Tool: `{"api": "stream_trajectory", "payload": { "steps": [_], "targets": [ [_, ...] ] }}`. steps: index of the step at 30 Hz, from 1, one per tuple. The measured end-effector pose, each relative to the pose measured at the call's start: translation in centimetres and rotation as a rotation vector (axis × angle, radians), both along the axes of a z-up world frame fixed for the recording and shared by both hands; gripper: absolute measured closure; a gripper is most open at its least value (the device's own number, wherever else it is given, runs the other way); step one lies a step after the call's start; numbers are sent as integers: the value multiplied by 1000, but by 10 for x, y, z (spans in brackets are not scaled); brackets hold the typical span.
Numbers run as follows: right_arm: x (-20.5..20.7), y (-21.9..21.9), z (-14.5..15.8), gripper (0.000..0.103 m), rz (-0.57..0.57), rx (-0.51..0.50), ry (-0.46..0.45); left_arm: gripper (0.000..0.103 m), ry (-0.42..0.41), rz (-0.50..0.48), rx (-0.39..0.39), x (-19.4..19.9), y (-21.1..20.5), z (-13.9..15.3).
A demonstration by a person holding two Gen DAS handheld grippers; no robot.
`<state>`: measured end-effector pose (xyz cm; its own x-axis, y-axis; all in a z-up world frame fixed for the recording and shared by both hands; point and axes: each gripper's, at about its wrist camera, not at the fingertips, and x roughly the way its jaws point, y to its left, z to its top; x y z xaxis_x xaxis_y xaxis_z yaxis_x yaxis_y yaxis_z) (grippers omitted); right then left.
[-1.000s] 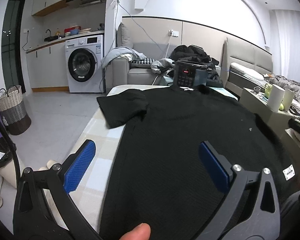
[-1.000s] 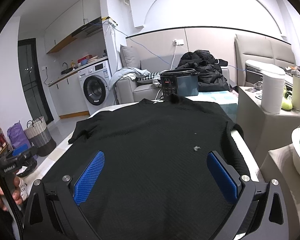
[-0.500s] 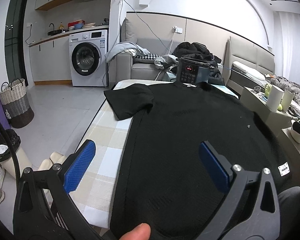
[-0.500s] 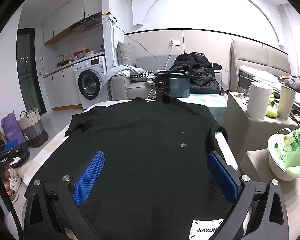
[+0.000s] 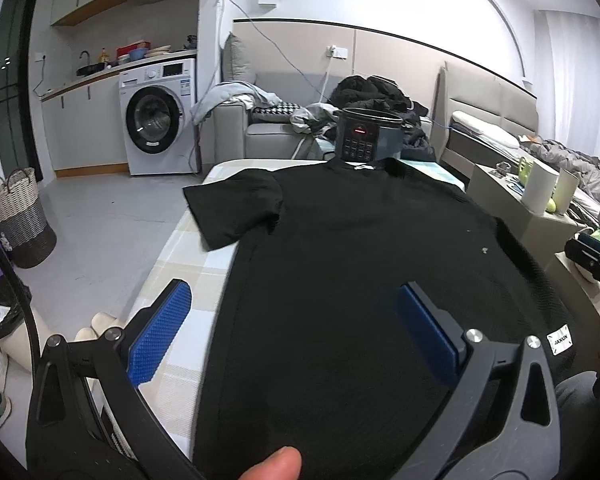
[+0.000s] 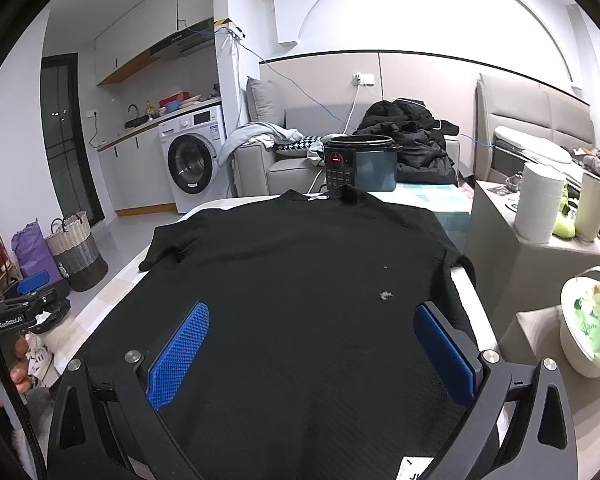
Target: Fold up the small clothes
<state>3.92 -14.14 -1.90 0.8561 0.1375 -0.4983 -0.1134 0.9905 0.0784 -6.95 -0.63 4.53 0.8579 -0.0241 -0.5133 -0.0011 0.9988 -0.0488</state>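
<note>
In the left wrist view, the left gripper [image 5: 296, 320] is spread wide and holds nothing; the black T-shirt [image 5: 360, 264] lies flat on the checked table [image 5: 180, 264] beneath and ahead of it, one blue pad over bare cloth at the shirt's left side. A thumb tip [image 5: 274, 465] cuts in below. In the right wrist view, the right gripper [image 6: 314, 340] is equally wide and empty above the shirt's lower half; the hem label [image 6: 414, 469] is cropped, and the right sleeve drops past the table edge.
</note>
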Motion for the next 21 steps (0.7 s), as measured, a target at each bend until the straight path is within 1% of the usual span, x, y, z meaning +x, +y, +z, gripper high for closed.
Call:
{"api": "stream_trajectory", "payload": {
  "steps": [2, 10, 15, 18, 21],
  "targets": [
    [2, -1, 1, 0, -3, 5, 4, 1, 7, -16, 4, 17, -12, 2],
    [10, -3, -3, 0, 4, 22, 17, 1, 25, -90, -3, 37, -36, 6],
    [16, -6, -7, 0, 7, 28, 31, 1, 39, -129, 18, 58, -56, 1],
    [20, -7, -8, 0, 7, 36, 43, 1, 55, -144, 7, 70, -62, -3],
    [23, -11, -5, 0, 8, 66, 51, 1, 72, -156, -18, 81, -63, -8]
  ]
}}
